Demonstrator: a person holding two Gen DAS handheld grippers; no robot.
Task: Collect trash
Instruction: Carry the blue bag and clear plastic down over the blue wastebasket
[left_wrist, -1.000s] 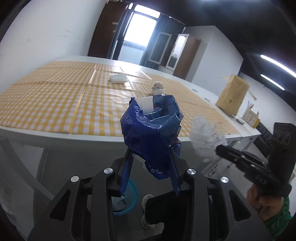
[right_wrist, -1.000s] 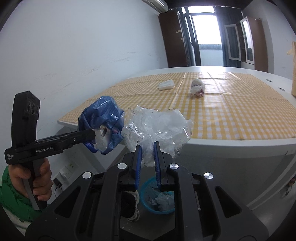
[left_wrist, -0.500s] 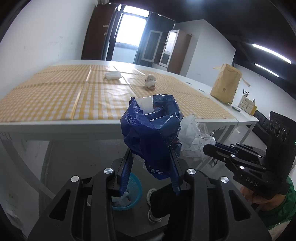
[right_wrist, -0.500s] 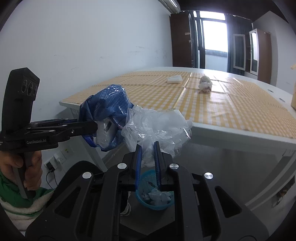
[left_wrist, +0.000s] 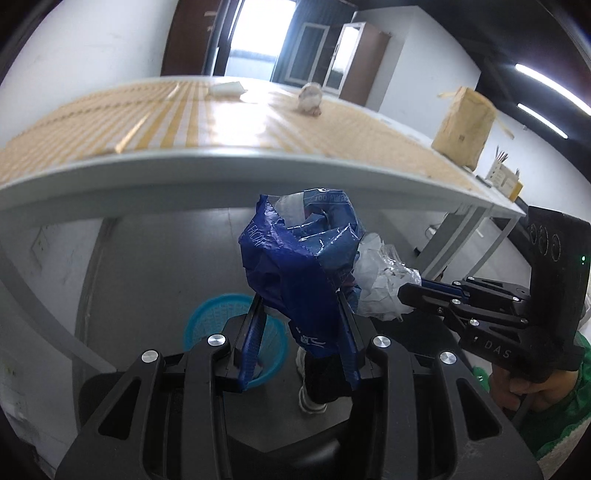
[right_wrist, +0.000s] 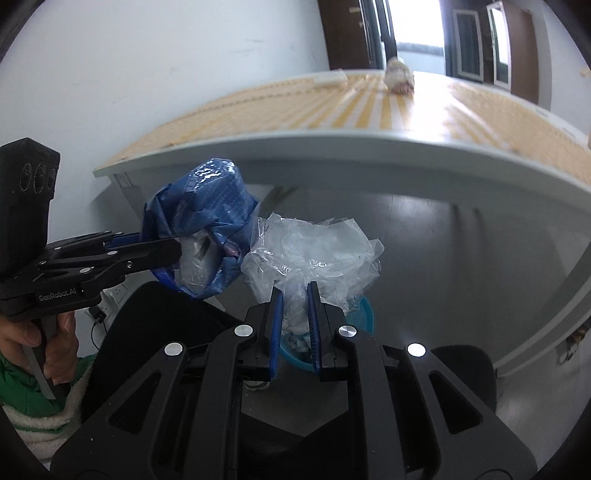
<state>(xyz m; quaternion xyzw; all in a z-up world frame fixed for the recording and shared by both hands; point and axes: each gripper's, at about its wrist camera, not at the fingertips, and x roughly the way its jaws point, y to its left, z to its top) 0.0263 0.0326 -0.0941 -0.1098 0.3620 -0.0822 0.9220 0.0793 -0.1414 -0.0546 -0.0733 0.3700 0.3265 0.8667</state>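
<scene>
Our left gripper (left_wrist: 301, 332) clamps the blue bag (left_wrist: 299, 254), our right gripper (right_wrist: 295, 325) the clear plastic (right_wrist: 314, 258); letting go off-centre, both could miss the bin (left_wrist: 207, 321).

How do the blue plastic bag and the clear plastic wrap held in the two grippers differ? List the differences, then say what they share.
1. The blue plastic bag is opaque dark blue with printing; the clear plastic wrap is see-through and whitish.
2. The bag is in the left gripper, the wrap in the right gripper.
3. The left jaws stand wider around the bag than the right jaws around the wrap.

Both are crumpled and held in the air over the blue basket.
</scene>
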